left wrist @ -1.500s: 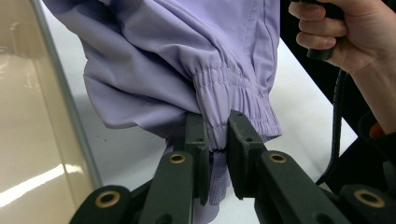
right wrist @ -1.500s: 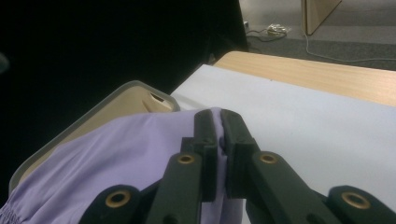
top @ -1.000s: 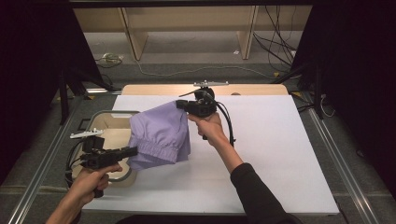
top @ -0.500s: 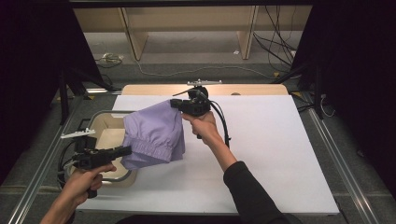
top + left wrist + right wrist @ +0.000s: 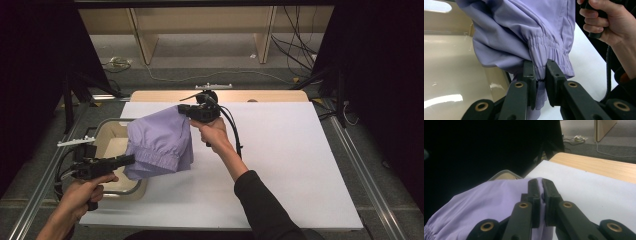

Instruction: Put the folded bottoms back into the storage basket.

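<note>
The left gripper (image 5: 540, 82) pinches the lilac garment (image 5: 160, 142) by its elastic hem, whose end is hidden between the jaws. Beyond it, the beige tub (image 5: 112, 137). Farther, the right gripper (image 5: 540, 195) clamps the garment's upper edge, white table (image 5: 280, 150) bare beyond.

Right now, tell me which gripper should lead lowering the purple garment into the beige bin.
Left, probably. The left gripper pinches the purple garment by its elastic hem right over the beige bin; the right gripper holds the far edge above the white table.
</note>
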